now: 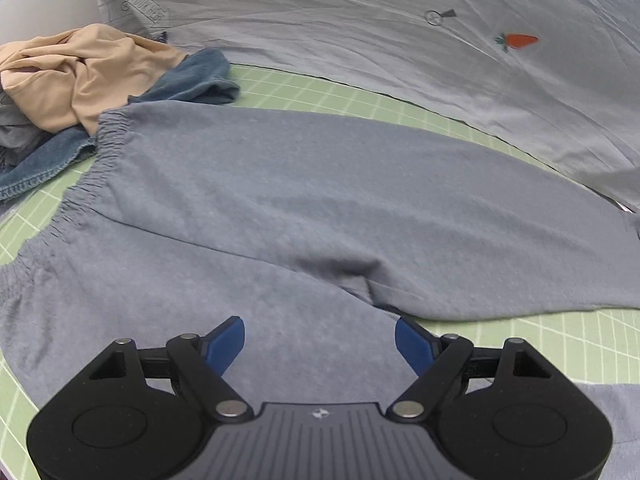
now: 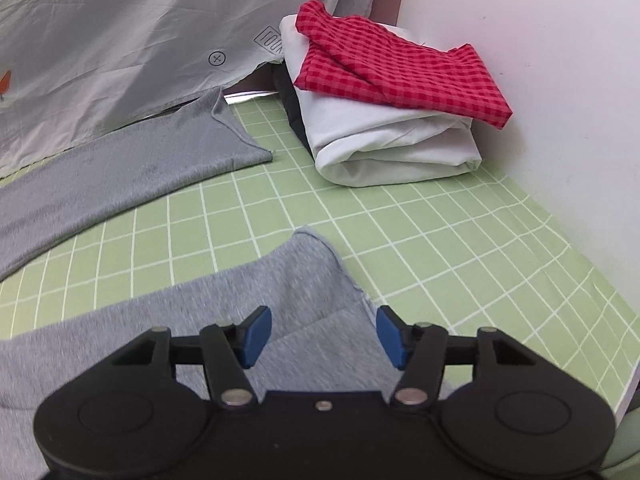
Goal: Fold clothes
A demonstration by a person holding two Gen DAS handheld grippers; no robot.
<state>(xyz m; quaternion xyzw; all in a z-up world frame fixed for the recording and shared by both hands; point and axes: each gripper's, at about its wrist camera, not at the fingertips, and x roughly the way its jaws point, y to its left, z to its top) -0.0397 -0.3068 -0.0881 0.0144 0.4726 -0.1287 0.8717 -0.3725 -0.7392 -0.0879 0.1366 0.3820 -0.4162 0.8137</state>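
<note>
Two legs of one pair of grey sweatpants (image 1: 248, 200) spread flat over the green grid mat (image 2: 460, 248) on the tabletop, with the gathered waistband (image 1: 108, 140) toward the heap of unfolded clothes (image 1: 68, 76) at the far left. Soft, light knit by the look of it, probably limp and a little stretchy, so likely to sag and drag along the mat rather than keep a shape when lifted. Best to take hold at a firm doubled edge, judged from here: the hem of the near leg (image 2: 320, 256) for one side, the waistband or the side seam by the crotch (image 1: 372, 284) for the other. Left gripper (image 1: 319, 340) low above the upper part of the near leg, jaws spread wide and pinching nothing, the crotch fold just ahead and slightly to the right of them. Right gripper (image 2: 324, 336) over the end of the near leg, jaws also spread apart and empty, the hem just in front and the leg's right edge running between them. Far leg (image 2: 132, 164) well apart, lying against the pale sheet (image 2: 140, 28) at the back. Folded stack, a red checked garment (image 2: 400, 68) on a white one (image 2: 384, 136), beside the wall at the right.
</note>
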